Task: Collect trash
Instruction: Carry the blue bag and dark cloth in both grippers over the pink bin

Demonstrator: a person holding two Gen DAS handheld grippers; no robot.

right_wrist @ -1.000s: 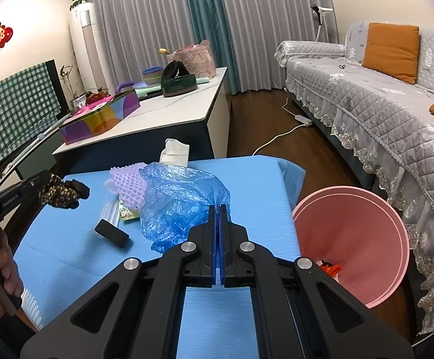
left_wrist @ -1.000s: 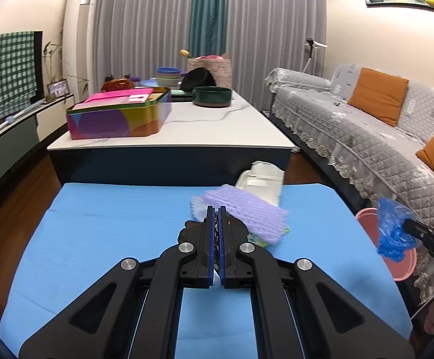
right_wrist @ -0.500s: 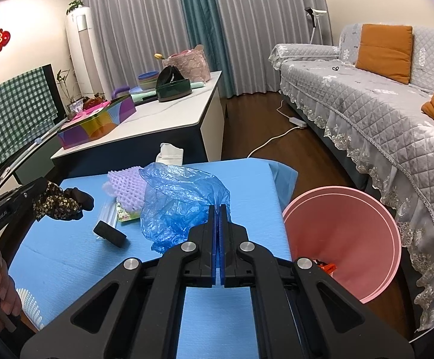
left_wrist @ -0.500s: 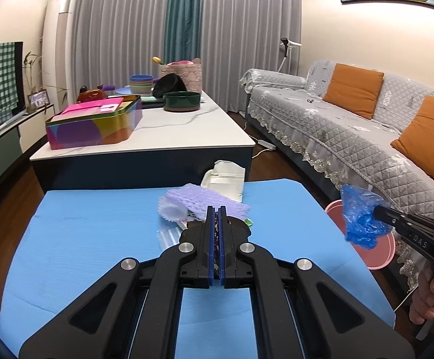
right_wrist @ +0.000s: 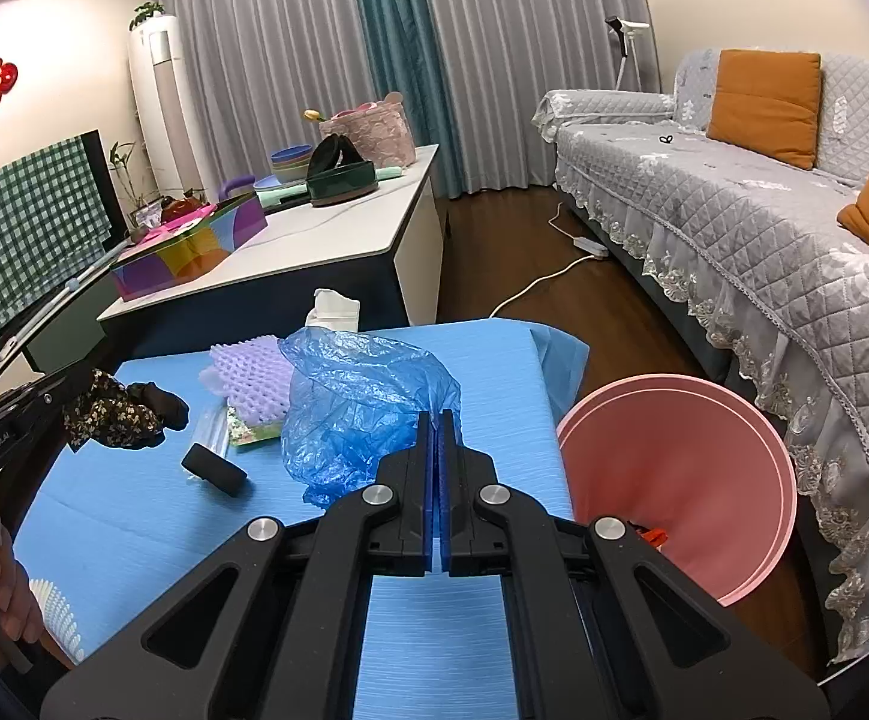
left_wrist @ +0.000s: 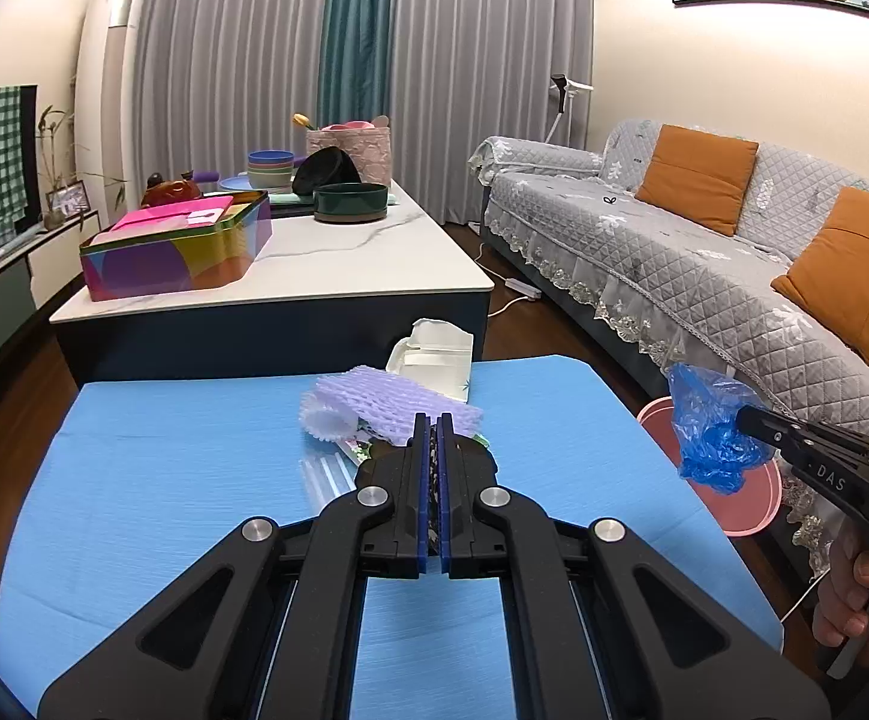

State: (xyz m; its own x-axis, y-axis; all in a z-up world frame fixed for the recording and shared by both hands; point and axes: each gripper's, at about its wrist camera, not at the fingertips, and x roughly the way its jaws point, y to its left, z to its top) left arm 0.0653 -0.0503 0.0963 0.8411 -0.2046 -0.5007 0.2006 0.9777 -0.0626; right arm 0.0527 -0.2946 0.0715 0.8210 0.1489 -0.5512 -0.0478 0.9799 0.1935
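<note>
**Over the blue desk: two loads held, the bin off to one side**

Left of the right claw (right_wrist: 436, 420), the left claw (left_wrist: 432, 420) is clamped together on a crumpled dark floral-print cloth scrap (right_wrist: 111, 414), held above the blue-covered desk (left_wrist: 152, 498). If that thin fold slips from the pads, I judge it would drop back among the litter under it. Below and ahead of the left claw lie one purple foam fruit net (left_wrist: 392, 402), one flat printed wrapper (right_wrist: 249, 429) half tucked under the net, a few clear plastic straws (left_wrist: 326, 474) whose count I cannot fix, and one small black cylinder (right_wrist: 213, 469). One white paper box (left_wrist: 437, 354) sits beyond, at the desk's far edge.

The right claw is pressed together on one crinkled blue plastic bag (right_wrist: 362, 402), which hangs loose ahead of it. Right of and below that claw stands one round pink plastic bin (right_wrist: 680, 468), beside the desk, with something small and orange inside. The bag billows wide; it could catch the bin's rim and drape outside, or drift past if let go short of the opening. A knock from the claw might also tip the light bin.
</note>
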